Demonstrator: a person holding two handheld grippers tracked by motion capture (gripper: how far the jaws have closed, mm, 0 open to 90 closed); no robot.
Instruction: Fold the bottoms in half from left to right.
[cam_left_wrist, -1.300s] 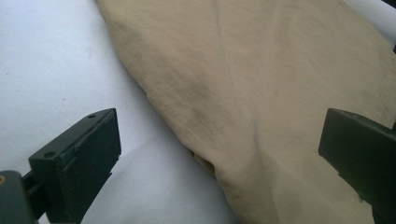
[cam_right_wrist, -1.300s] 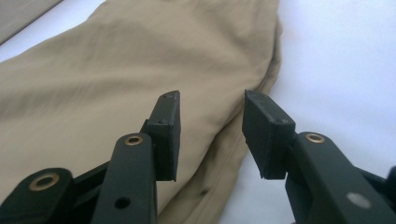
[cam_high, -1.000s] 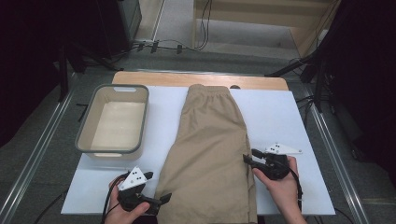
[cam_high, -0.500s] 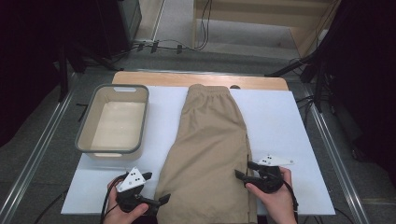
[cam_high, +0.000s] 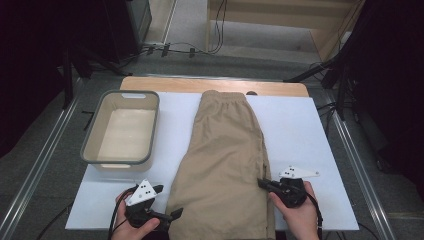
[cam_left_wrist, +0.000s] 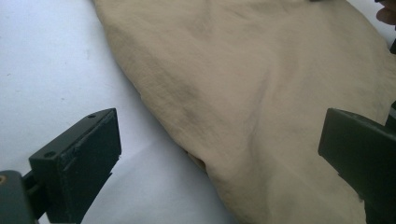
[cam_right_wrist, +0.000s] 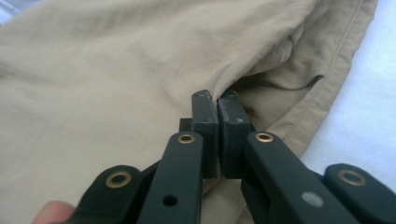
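Note:
Tan shorts (cam_high: 227, 150) lie flat down the middle of the white table (cam_high: 295, 130), waistband at the far end. My right gripper (cam_high: 262, 183) sits at their right hem near the front edge. In the right gripper view its jaws have just been closing and now stand together, with a fold of the shorts (cam_right_wrist: 116, 70) pinched at the tips of my right gripper (cam_right_wrist: 215, 100). My left gripper (cam_high: 169, 201) rests at the shorts' left hem. In the left gripper view, my left gripper (cam_left_wrist: 219, 135) stands wide open, and the shorts' edge (cam_left_wrist: 243, 84) lies flat between its jaws, untouched.
A grey-rimmed, empty bin (cam_high: 92, 150) stands on the table's left side. A wooden strip (cam_high: 165, 83) runs along the far edge. Bare white table lies to the right of the shorts. Cables and dark stands lie on the floor beyond.
My right gripper's jaws, open half a second ago, have closed on the shorts' right hem after a small shift toward it. The left gripper has stayed still and open.

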